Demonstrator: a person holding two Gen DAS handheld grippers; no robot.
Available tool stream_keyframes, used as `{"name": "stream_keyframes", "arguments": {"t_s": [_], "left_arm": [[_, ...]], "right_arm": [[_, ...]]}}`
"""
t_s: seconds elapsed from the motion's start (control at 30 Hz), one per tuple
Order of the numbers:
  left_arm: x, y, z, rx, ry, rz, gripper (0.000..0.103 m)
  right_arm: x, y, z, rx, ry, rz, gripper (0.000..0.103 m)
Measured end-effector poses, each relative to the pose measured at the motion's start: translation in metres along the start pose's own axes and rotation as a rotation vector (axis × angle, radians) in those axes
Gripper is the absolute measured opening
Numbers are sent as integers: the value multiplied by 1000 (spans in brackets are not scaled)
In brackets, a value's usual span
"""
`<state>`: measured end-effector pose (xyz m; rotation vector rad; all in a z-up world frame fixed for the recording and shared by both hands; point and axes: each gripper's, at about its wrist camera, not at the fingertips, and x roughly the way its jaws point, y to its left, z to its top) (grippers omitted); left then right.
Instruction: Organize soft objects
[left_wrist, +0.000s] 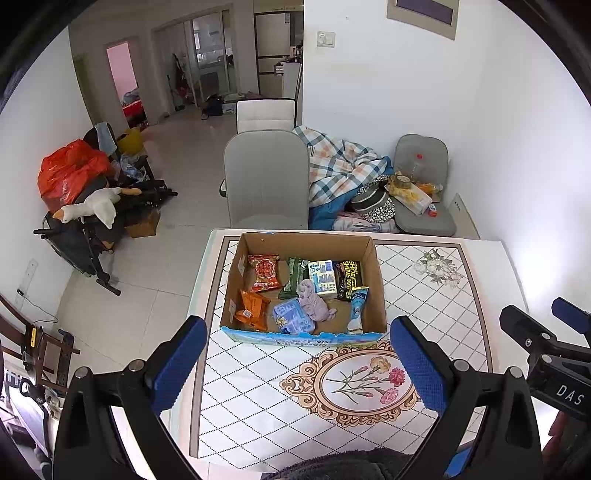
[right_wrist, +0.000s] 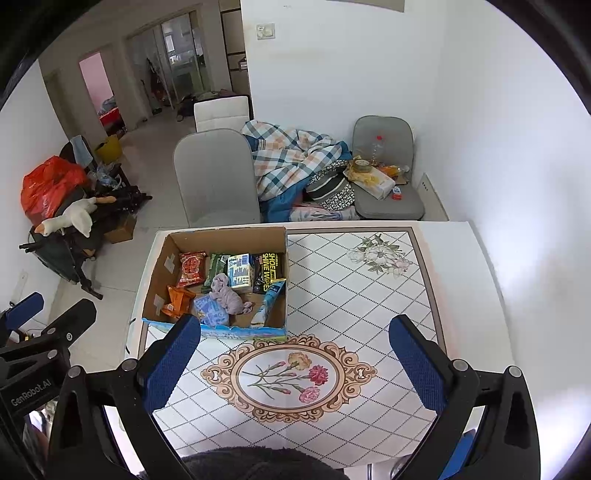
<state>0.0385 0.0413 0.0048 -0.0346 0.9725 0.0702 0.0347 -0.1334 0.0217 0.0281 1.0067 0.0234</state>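
One lilac cloth (left_wrist: 314, 301), crumpled, mid cardboard box (left_wrist: 376, 280) on my bench (left_wrist: 443, 295): probably light, limp; pinch its raised bunch. Left tongs (left_wrist: 295, 365) and right tongs (right_wrist: 291, 362) wide, empty.

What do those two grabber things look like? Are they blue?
Partly. Each gripper, left and right, has a black plastic frame with silver rivets and two jaws faced with bumpy blue pads. From the side, the right one has white letters "DAS", and the left one reads "GenRobot.AI". Something dark and fuzzy, perhaps clothing, shows at the bottom.
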Motion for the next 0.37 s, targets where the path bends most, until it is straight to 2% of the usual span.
{"name": "stream_keyframes", "arguments": {"t_s": [0.37], "left_arm": [[-2,5,-1,-15,-7,6,102]], "right_arm": [[-1,-1,3,2,-2,-6,103]]}}
